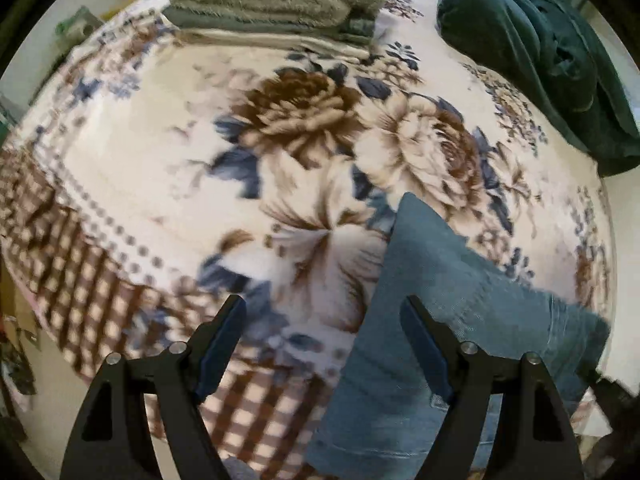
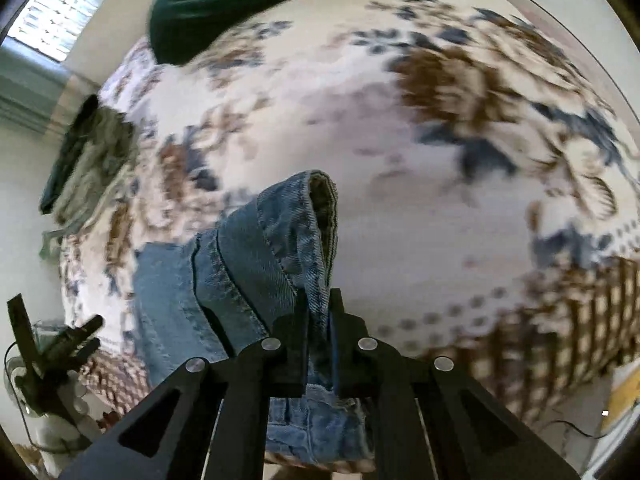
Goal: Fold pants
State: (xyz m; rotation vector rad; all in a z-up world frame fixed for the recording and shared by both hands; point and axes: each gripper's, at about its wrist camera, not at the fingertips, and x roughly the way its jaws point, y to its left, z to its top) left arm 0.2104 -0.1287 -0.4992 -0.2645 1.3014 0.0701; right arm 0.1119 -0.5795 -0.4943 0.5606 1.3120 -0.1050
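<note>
The blue denim pants (image 1: 432,312) lie at the near edge of a floral blanket (image 1: 160,168) on the bed. My left gripper (image 1: 324,304) is open and empty, its right finger over the denim, its left finger over the blanket. In the right wrist view my right gripper (image 2: 318,300) is shut on a thick fold of the pants (image 2: 280,248), and the waistband edge stands up between the fingers. The left gripper (image 2: 76,340) shows small at the lower left there.
A stack of folded grey-green towels (image 1: 276,0) sits at the far edge of the bed. A dark green garment (image 1: 540,56) lies at the far right, also in the right wrist view (image 2: 224,4). The blanket's checked border (image 1: 100,280) hangs over the near edge.
</note>
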